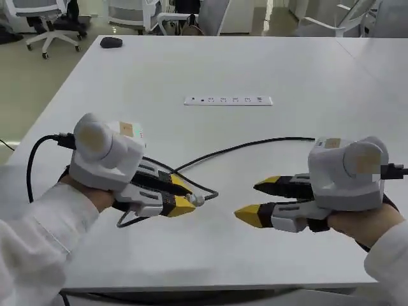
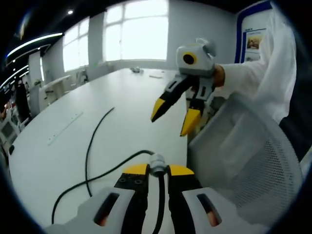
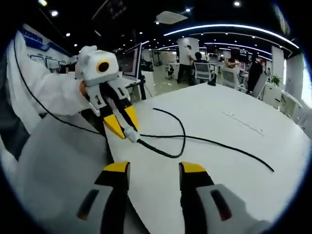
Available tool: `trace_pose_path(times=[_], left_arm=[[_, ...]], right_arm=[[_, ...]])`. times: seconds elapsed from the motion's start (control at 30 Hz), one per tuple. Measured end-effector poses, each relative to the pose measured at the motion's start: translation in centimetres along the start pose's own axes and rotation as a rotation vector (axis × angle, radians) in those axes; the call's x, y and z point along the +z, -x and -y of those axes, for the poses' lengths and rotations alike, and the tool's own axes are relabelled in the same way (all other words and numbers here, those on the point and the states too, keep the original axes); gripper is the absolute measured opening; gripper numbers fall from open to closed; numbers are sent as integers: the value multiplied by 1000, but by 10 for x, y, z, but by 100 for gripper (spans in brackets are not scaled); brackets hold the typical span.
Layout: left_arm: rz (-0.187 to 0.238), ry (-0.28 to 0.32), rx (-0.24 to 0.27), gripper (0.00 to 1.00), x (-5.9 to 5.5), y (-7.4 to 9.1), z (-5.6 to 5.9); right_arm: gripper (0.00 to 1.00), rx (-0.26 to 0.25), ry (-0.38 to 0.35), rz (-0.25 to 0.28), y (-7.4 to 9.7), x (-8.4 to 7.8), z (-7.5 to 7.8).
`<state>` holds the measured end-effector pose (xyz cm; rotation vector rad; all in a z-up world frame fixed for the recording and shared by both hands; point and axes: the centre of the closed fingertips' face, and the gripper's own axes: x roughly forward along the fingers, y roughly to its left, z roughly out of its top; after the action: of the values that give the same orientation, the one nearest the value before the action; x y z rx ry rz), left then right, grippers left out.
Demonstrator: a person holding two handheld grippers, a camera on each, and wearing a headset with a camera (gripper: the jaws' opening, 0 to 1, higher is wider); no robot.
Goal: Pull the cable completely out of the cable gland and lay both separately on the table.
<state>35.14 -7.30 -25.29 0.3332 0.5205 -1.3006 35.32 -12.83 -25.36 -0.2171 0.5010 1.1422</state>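
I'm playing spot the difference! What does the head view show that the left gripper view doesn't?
The head view adds the person's left hand and its white sleeve. The left gripper view adds bright windows and a mesh chair back. Both share the table, the black cable, the white cable gland pinched in the left gripper, the open right gripper and the power strip.
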Motion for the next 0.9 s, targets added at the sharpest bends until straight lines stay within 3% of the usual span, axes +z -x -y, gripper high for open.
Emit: trace_pose_path(times=[0.13,0.2,0.4,0.43,0.5,0.53,0.6,0.67,0.77,0.87,0.9], left_arm=[[38,5,-3,14,6,8,3],[51,-8,-8,14,9,13,5],[83,-80,-26,14,19,27,13],[90,-86,-29,14,20,28,14],[109,-93,-38,14,22,31,15],[116,-95,-41,14,23,32,16],[128,-102,-45,14,25,34,17],[134,-110,-49,14,27,35,18],[143,-121,-56,14,29,38,21],[160,-120,-61,14,31,41,23],[166,-118,-56,14,32,42,22]], right_arm=[[39,110,102,26,-13,10,-12],[38,185,115,53,-18,18,-20],[31,335,146,105,-22,40,-36],[31,375,131,125,-20,46,-41],[33,394,117,149,-20,53,-41],[31,442,95,153,-19,57,-47],[26,477,86,155,-22,59,-48],[28,506,67,134,-26,57,-50],[30,601,9,144,-28,60,-63],[20,596,2,146,-36,59,-62],[16,620,-9,155,-34,60,-66]])
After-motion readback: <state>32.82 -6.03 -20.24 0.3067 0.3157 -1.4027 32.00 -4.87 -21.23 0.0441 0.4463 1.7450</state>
